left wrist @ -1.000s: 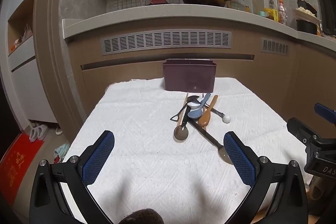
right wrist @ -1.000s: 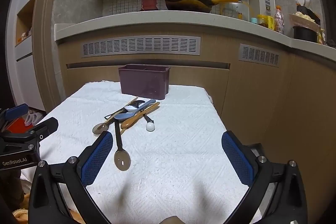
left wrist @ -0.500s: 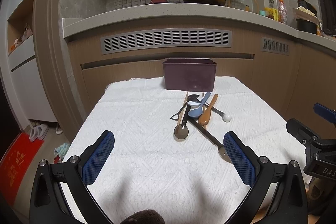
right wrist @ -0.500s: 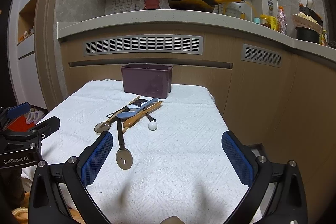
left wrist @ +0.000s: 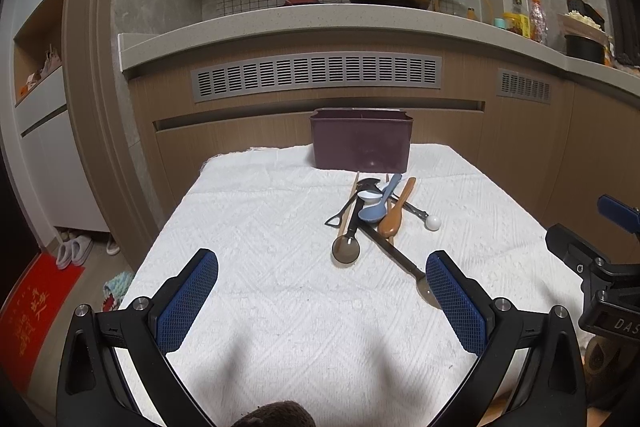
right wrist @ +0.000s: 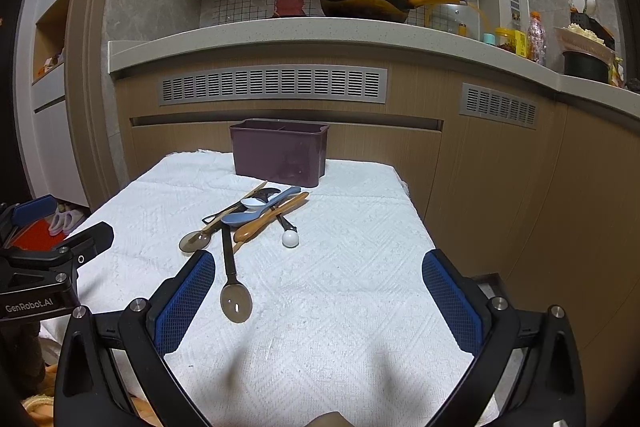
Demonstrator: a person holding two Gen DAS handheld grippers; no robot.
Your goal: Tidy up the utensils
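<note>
White towel-covered table below kitchen counter; utensil pile (spoons, chopsticks crossed) just before the maroon caddy; left gripper and right gripper both spread wide, empty, above the cloth.

Utensils — spoons, chopsticks, crossed in a loose pile — lie flat before the upright, divided purple holder.

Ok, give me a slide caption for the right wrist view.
Open right gripper hovers over a white cloth, facing piled spoons and a purple caddy.
</note>
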